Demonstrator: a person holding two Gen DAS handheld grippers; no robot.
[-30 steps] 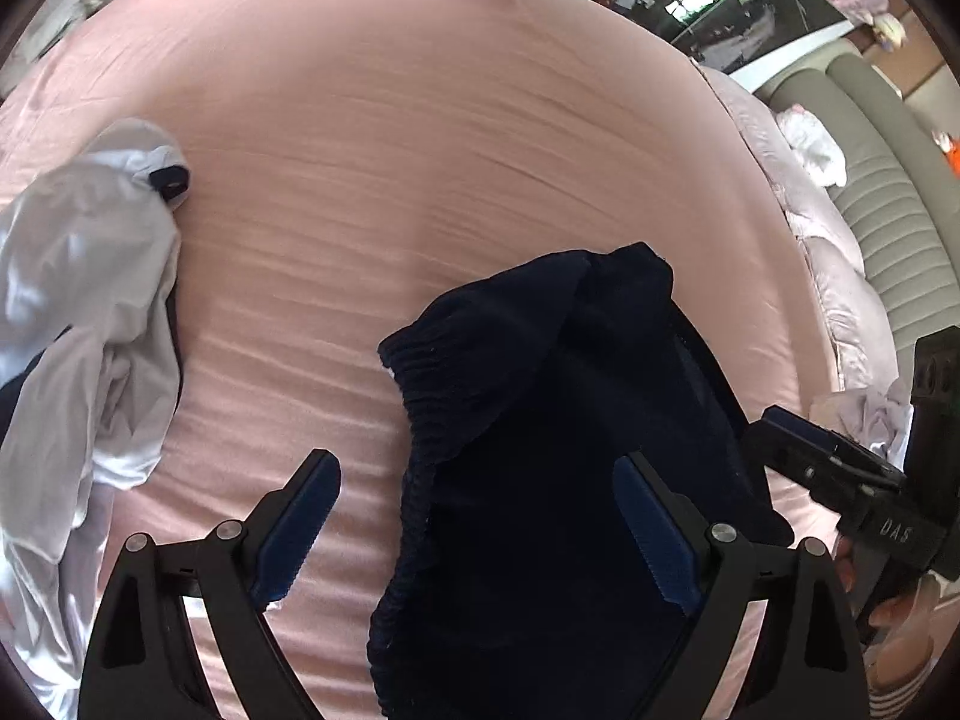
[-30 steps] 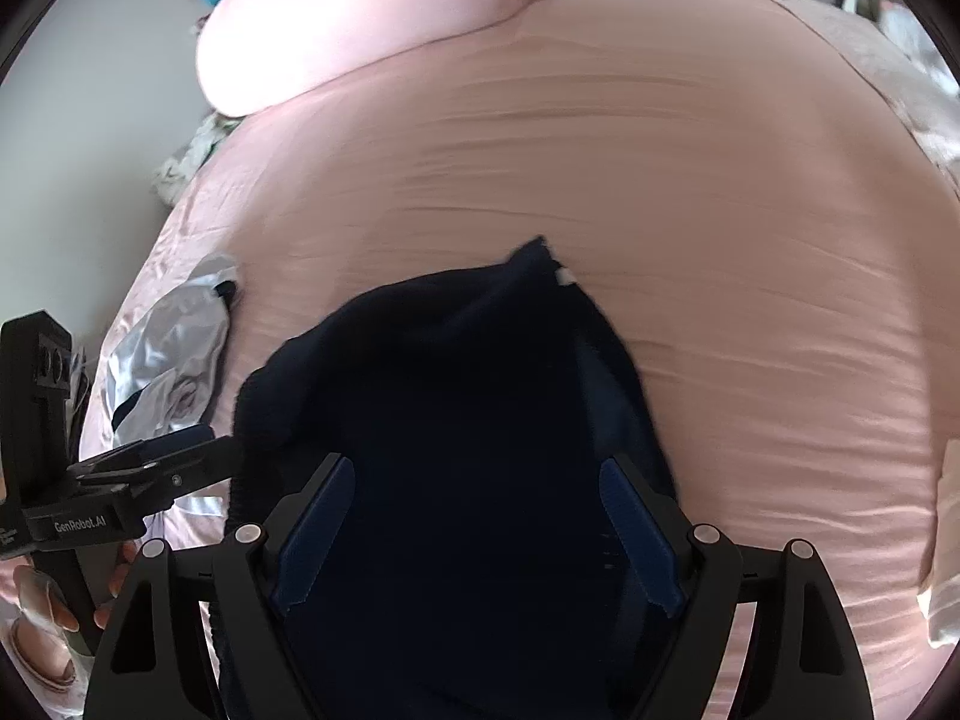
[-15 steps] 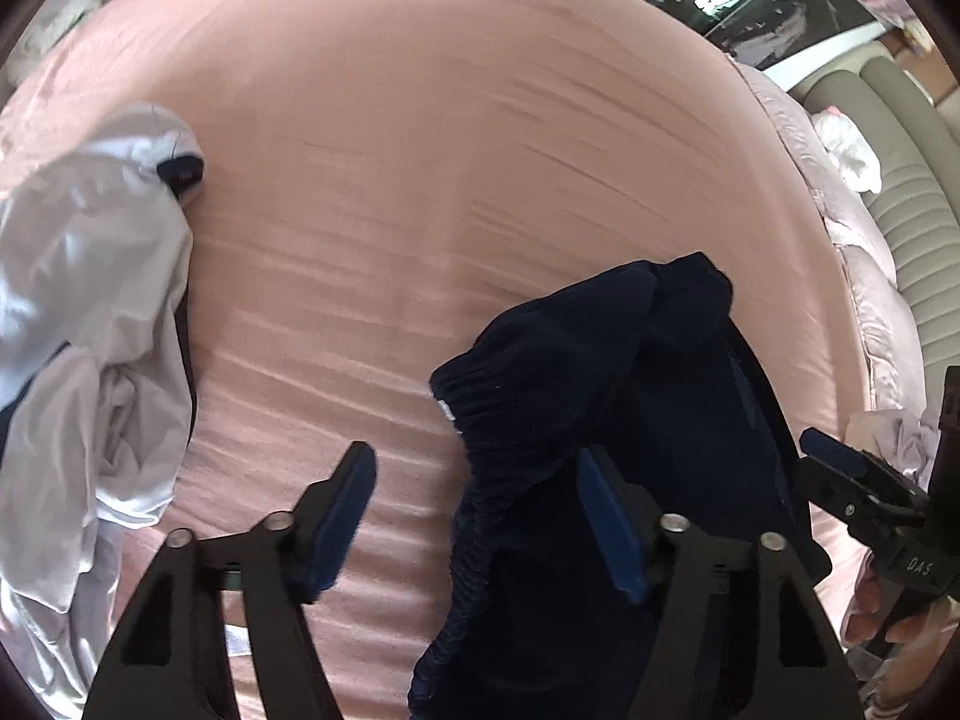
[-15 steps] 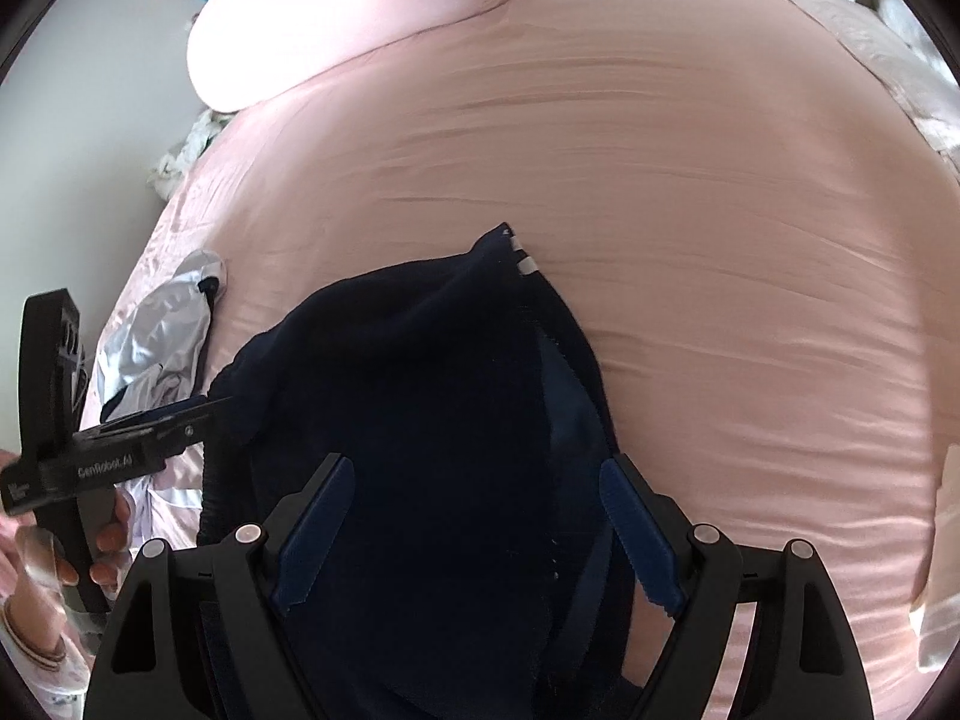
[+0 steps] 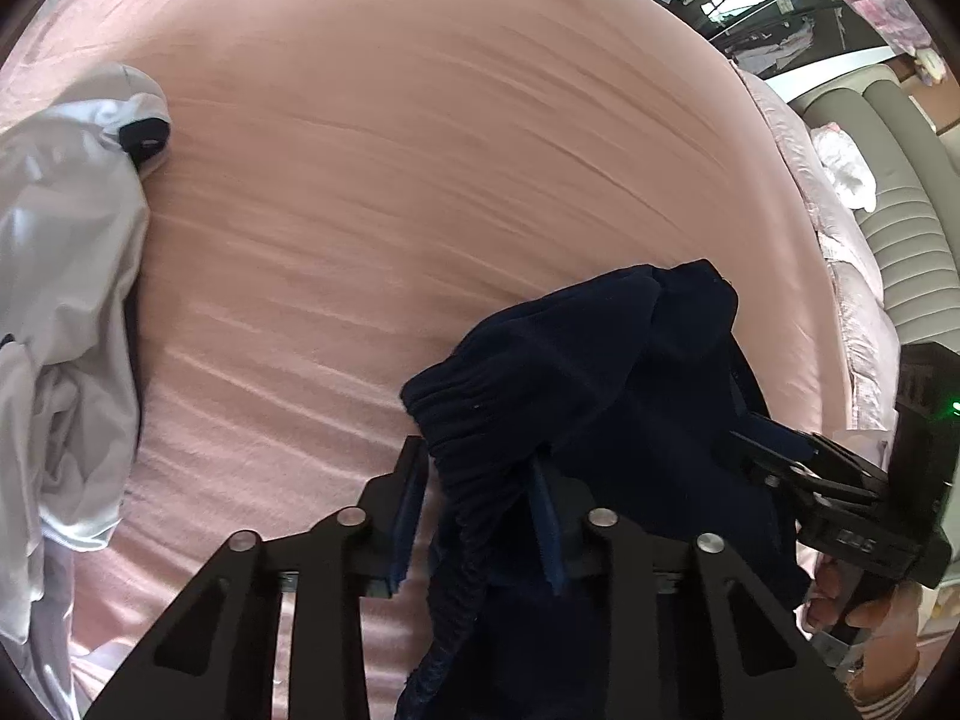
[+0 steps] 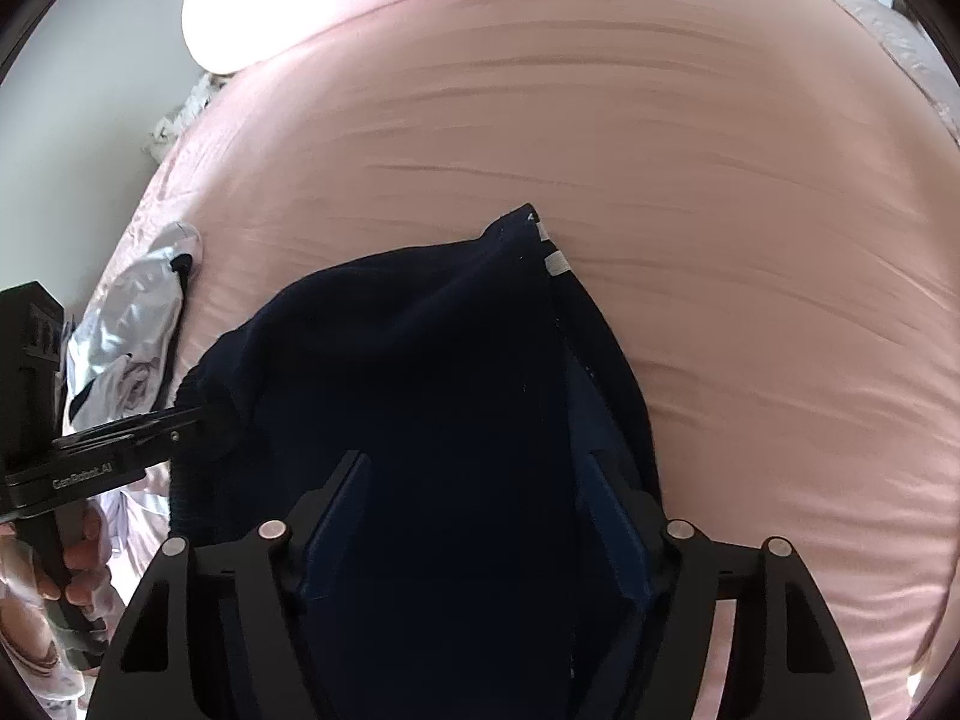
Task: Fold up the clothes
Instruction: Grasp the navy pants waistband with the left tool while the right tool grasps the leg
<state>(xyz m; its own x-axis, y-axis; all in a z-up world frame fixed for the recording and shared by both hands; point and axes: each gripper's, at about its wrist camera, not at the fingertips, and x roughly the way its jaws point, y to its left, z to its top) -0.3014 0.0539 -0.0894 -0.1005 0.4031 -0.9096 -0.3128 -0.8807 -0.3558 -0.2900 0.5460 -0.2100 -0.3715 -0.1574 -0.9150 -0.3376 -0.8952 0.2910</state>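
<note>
Folding has barely begun, by the look of it: the dark navy garment (image 5: pixel 606 396) lies bunched on the pink bed (image 5: pixel 420 150), no clean fold in it yet, so taking hold, spreading flat and folding all seem left to do.

Nearest, at six o'clock in the left wrist view, the left gripper (image 5: pixel 480 504) has its fingers narrow and closing around the ribbed elastic edge (image 5: pixel 462 414) of the garment, which stands up between them; whether the pads already press it, I cannot tell. In the right wrist view the right gripper (image 6: pixel 474 534) is at six o'clock too, fingers wide but closing, with the navy cloth lying between them, not yet pinched.

The cloth is thick, soft-looking and crumpled, with a white tag (image 6: pixel 555 261) near its far corner at twelve o'clock. Farther out, at nine o'clock, a pale silvery garment (image 5: pixel 66 276) lies heaped and unfolded.
</note>
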